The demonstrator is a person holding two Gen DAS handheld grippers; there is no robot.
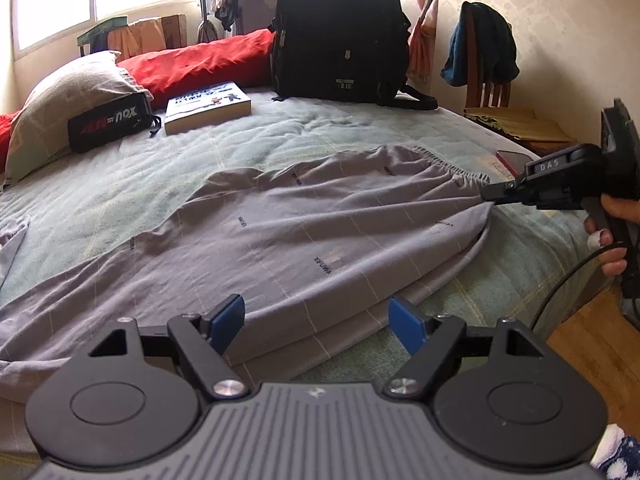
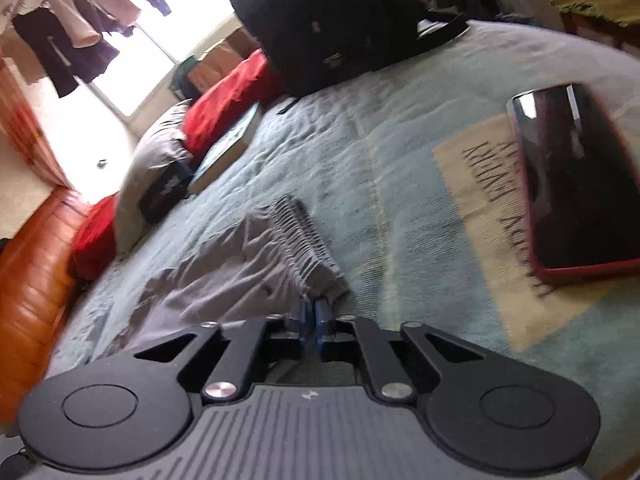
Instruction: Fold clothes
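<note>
Grey trousers (image 1: 300,232) with an elastic waistband (image 1: 452,168) lie spread across the green bed cover (image 1: 200,152), the leg end running off to the lower left. My left gripper (image 1: 316,316) hangs open over the near edge of the cloth, nothing between its blue pads. In the left wrist view my right gripper (image 1: 490,194) reaches in from the right, held by a hand, and pinches the near corner of the waistband. The right wrist view shows that gripper (image 2: 310,312) shut on the bunched waistband corner (image 2: 320,280), with the trousers (image 2: 224,272) trailing away to the left.
A black backpack (image 1: 340,32), a book (image 1: 208,106), a black pouch (image 1: 110,120), a grey pillow (image 1: 68,96) and red cushions sit at the bed's far side. A red-cased phone (image 2: 576,184) lies near the waistband. A chair (image 1: 488,88) with clothes stands beyond the bed's right edge.
</note>
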